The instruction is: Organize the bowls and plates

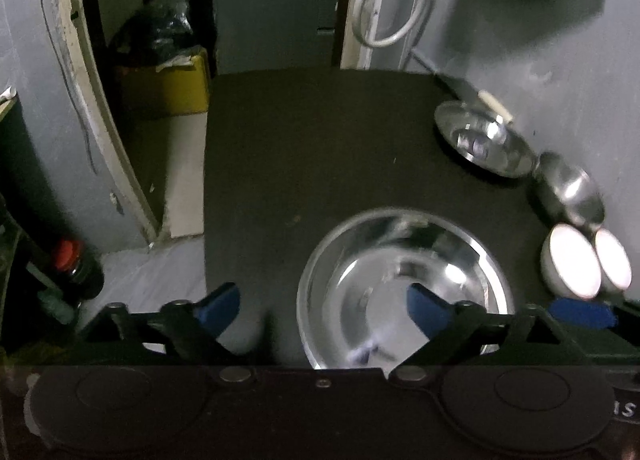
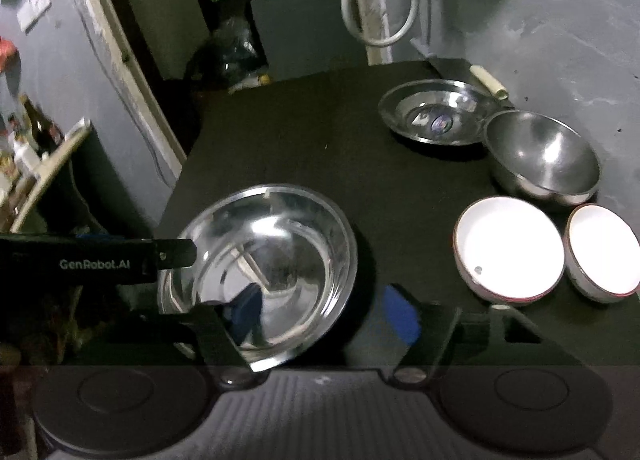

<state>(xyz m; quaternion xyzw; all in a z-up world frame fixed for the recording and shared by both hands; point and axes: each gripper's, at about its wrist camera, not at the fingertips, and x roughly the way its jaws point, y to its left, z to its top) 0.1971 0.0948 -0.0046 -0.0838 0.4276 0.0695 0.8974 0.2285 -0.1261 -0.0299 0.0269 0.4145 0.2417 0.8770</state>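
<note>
Resting on the dark table, a large steel bowl is straddled at its rim by two sets of tongs: the left tongs are spread wide at nine o'clock, the right tongs at five o'clock, neither gripping. Two white bowls are seen at three o'clock, a steel bowl and steel plate beyond at one o'clock.

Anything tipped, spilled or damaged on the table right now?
Nothing stands out. The big steel bowl sits upright near the front edge, between the open left gripper and right gripper. The steel plate, smaller steel bowl and two white bowls stand upright at the right, with no spill.
</note>
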